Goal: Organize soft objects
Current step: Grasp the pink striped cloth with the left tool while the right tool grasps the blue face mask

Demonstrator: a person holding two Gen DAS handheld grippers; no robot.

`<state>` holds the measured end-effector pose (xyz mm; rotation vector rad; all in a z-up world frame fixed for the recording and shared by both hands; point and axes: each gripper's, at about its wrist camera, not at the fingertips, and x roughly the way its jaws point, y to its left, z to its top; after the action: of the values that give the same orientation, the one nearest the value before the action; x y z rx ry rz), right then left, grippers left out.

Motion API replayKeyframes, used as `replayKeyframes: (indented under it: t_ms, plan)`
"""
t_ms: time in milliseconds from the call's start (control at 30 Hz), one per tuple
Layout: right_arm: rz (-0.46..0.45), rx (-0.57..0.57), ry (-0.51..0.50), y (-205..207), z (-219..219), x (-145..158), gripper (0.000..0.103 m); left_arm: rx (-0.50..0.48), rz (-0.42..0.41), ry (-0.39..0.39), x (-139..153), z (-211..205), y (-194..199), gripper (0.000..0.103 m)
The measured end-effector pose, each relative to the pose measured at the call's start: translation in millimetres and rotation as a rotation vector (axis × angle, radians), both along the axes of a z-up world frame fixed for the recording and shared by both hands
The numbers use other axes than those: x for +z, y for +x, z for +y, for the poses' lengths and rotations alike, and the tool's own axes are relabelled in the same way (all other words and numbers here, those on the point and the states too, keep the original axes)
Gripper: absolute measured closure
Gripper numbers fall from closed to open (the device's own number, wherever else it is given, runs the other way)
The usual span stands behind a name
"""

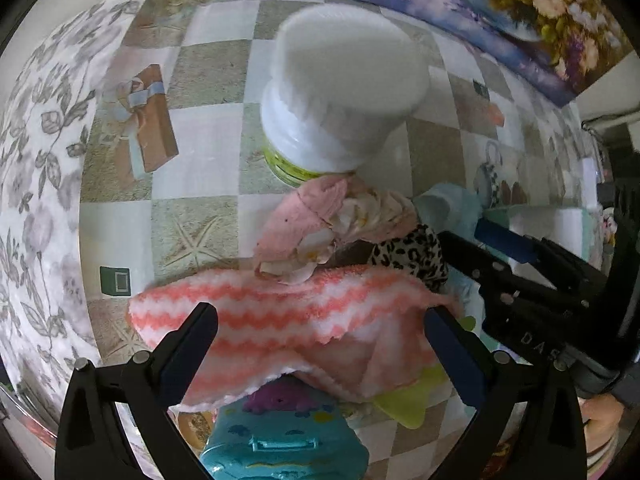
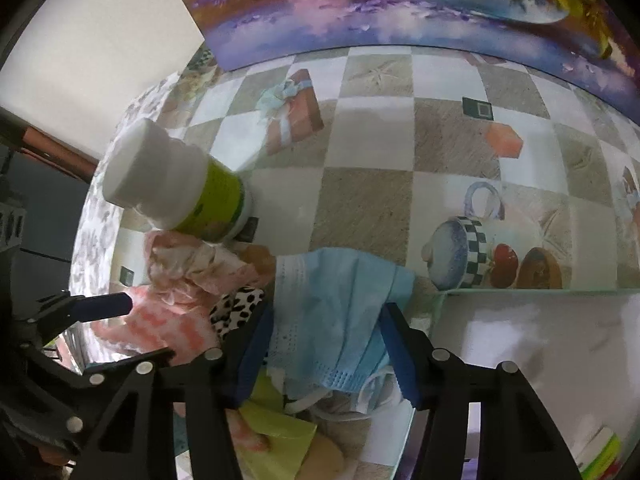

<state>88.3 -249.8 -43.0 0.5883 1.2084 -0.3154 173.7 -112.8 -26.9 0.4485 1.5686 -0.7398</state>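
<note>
The right gripper (image 2: 326, 344) stands half open, its jaws straddling one blue face mask (image 2: 340, 312) without visibly pressing it. The left gripper (image 1: 320, 334) gapes wide over one pink-and-white striped cloth (image 1: 280, 320). Both lie in one heap beside one white-lidded jar (image 1: 336, 104) on the checked tablecloth (image 2: 360, 200).

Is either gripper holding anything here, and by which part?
Nothing firmly held. The right gripper straddles the blue face mask; the left gripper is open over the striped cloth.

We look steeply down from both wrists, close over the checkered tablecloth (image 1: 208, 60); both views share the white-capped jar (image 2: 168, 176) at ten o'clock.
</note>
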Motion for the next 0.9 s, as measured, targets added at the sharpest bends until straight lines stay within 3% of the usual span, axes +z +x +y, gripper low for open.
replayKeyframes:
  t_ms: [233,300,367,500,667,767,900]
  plan:
    - [0.012,-0.002,-0.003,-1.7,0.3,-5.8,0.051,-0.012,-0.053,0.06,-15.7,-16.7,-5.7,0.002]
    - [0.015,0.005,-0.014,-0.5,1.3,-6.1,0.052,-0.026,-0.06,0.068,-19.1,-18.8,-8.7,0.009]
    - [0.019,0.011,-0.03,0.1,2.6,-5.5,0.055,-0.038,-0.05,0.063,-21.2,-22.1,-12.7,0.023]
    - [0.027,0.014,-0.069,2.3,5.6,-5.6,0.069,-0.061,-0.036,0.041,-18.4,-33.2,-22.8,0.045]
    - [-0.005,-0.017,-0.041,-8.1,3.4,-4.1,0.081,-0.069,-0.03,0.01,-15.7,-41.3,-35.4,0.074]
    - [-0.02,-0.027,-0.03,-14.8,4.7,-2.8,0.084,-0.058,-0.04,-0.009,-13.6,-39.0,-42.6,0.085]
    - [-0.05,-0.037,-0.028,-24.3,8.5,0.1,0.086,-0.035,-0.069,-0.029,-8.7,-36.1,-52.1,0.09]
